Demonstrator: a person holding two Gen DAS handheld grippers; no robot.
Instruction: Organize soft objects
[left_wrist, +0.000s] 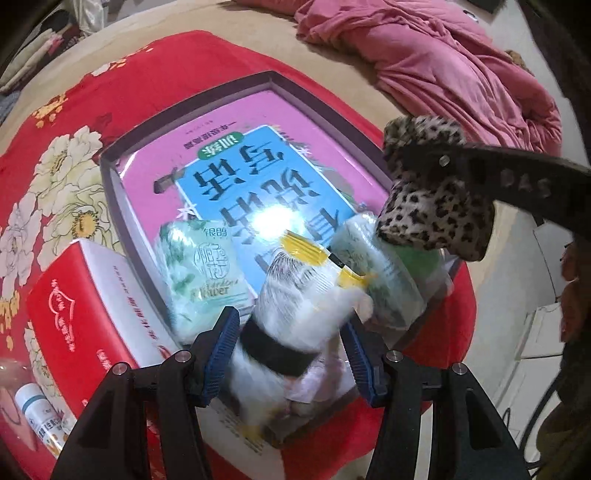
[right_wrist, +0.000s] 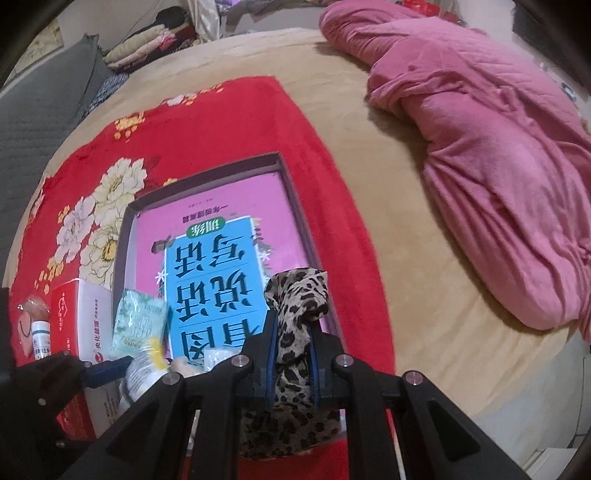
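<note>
Tan bed: red floral blanket, pink quilt directly on it.

Bright, even indoor light; a white glare spot burns on the glossy book cover. Fisheye bending darkens the corners, and the nearest plush toy smears.

A glossy paper book cover lies in a matt cardboard box. Plush red floral cloth sits beneath. A fluffy white toy in crinkly clear plastic, a leopard-print fabric piece, and shiny tissue packs are near; a soft pink quilt lies far right.
</note>
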